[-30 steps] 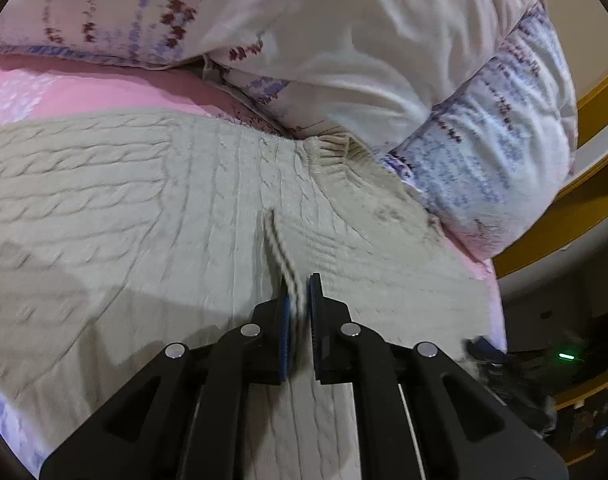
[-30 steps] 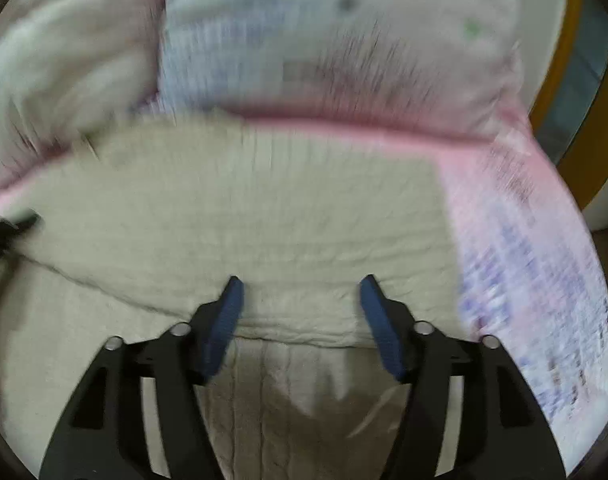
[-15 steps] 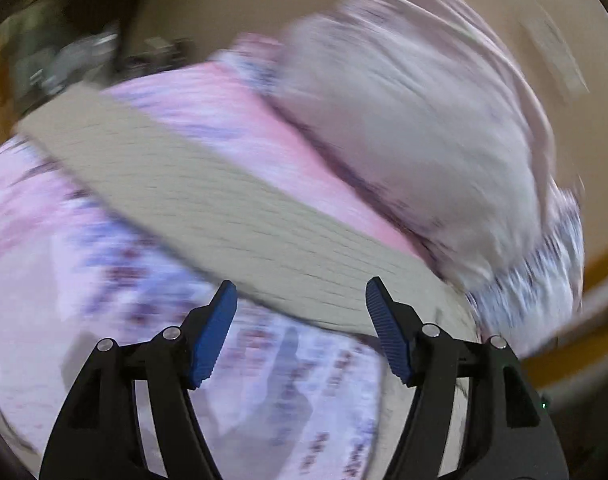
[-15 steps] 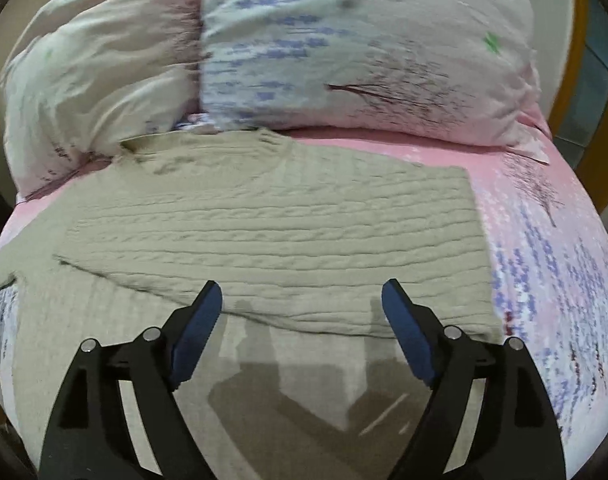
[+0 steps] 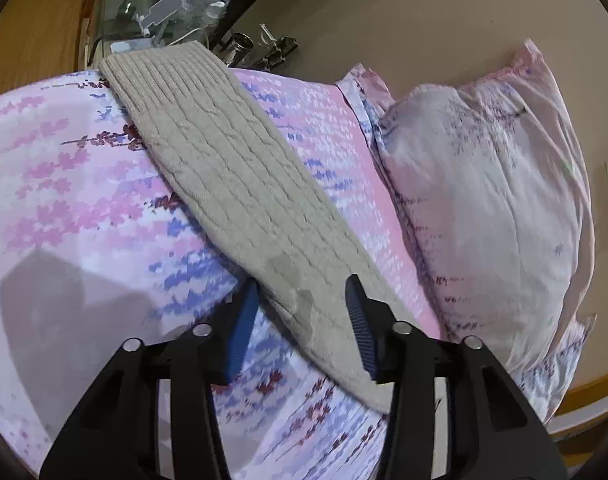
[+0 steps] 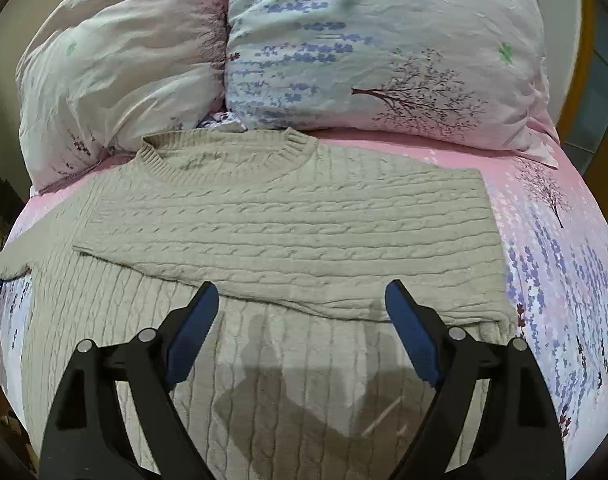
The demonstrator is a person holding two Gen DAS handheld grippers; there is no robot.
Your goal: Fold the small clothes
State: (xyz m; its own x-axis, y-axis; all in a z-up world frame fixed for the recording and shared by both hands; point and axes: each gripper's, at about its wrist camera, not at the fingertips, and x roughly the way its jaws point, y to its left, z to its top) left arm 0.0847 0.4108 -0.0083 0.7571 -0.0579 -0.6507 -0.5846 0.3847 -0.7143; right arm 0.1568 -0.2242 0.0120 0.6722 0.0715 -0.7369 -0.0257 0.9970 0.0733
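A beige cable-knit sweater [image 6: 288, 232] lies flat on the bed, its collar toward the pillows and one sleeve folded across the body. My right gripper [image 6: 302, 312] is open and empty, hovering above the sweater's middle near the folded sleeve's lower edge. In the left wrist view the other sleeve [image 5: 240, 184] stretches out over the floral sheet toward the bed's edge. My left gripper [image 5: 302, 300] is open, its jaws astride the sleeve near where it joins the body, not closed on it.
Two floral pillows [image 6: 375, 52] stand at the head of the bed; one also shows in the left wrist view [image 5: 491, 200]. The pink and lavender sheet [image 5: 72, 200] covers the bed. A cluttered glass-topped stand [image 5: 156, 12] sits past the sleeve's cuff.
My left gripper let go of the sleeve it pinched, opened, and swung over to the outstretched sleeve. My right gripper opened wider and drew back a little from the sweater.
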